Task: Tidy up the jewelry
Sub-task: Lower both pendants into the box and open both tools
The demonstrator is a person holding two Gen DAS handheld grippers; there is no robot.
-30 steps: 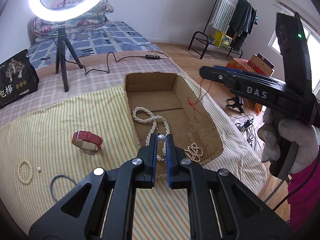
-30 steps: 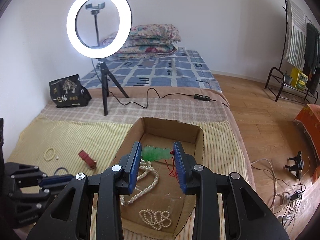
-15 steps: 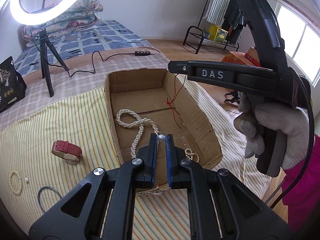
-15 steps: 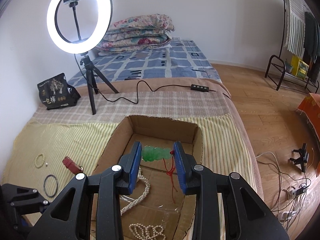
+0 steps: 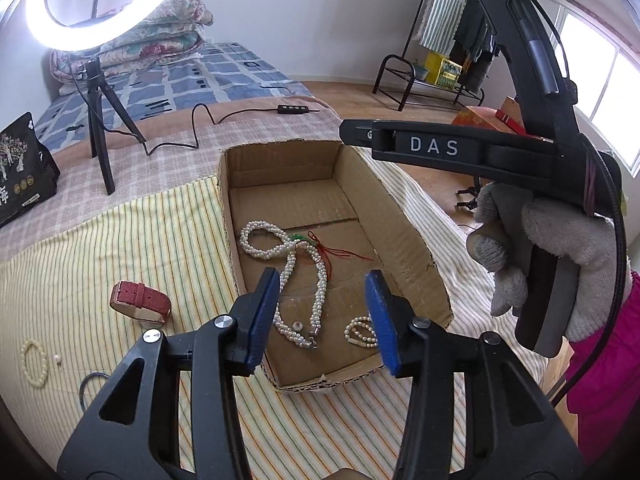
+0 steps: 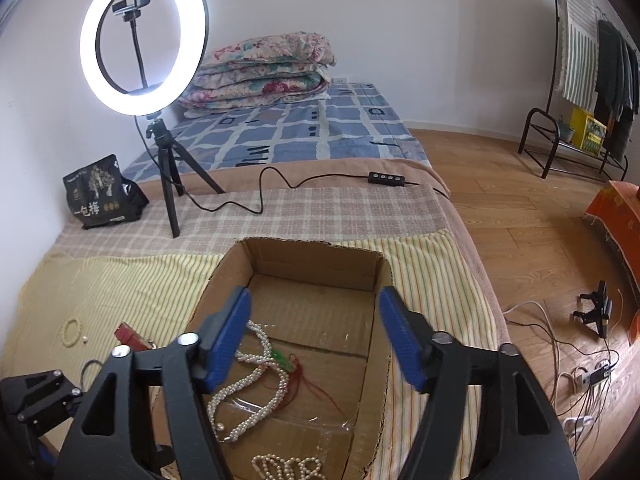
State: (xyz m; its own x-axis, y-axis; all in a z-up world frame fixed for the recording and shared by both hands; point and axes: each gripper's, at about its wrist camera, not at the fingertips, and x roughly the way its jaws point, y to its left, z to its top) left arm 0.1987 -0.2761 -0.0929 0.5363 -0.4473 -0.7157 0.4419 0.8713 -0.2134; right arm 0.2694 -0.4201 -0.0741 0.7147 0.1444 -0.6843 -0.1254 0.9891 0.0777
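Note:
An open cardboard box point(image 5: 404, 232) point(image 6: 320, 256) lies on the striped cloth. In it are a long pearl necklace point(image 5: 288, 272) point(image 6: 256, 384), a green pendant on red cord point(image 5: 320, 246) point(image 6: 292, 364), a loose pearl point(image 5: 297, 325) and a small pearl bracelet point(image 5: 360, 330) point(image 6: 284, 466). My left gripper point(image 5: 326, 312) is open and empty above the box's near end. My right gripper point(image 6: 314, 330) is open and empty above the box; its body point(image 5: 472, 148) shows in the left wrist view. Outside the box lie a red watch point(image 5: 138, 302) point(image 6: 130, 334), a bead bracelet point(image 5: 34, 360) point(image 6: 72, 330) and a dark bangle point(image 5: 90, 380).
A ring light on a tripod point(image 6: 160, 152) point(image 5: 100, 112) stands behind the box with its cable and remote point(image 6: 386, 178). A black bag point(image 6: 100, 192) sits at the back left. The bed edge drops to a wooden floor point(image 6: 540, 248) on the right.
Both grippers opened. The left let go of the pearl, which now lies in the box. The right let go of the green pendant, which now lies on the necklace.

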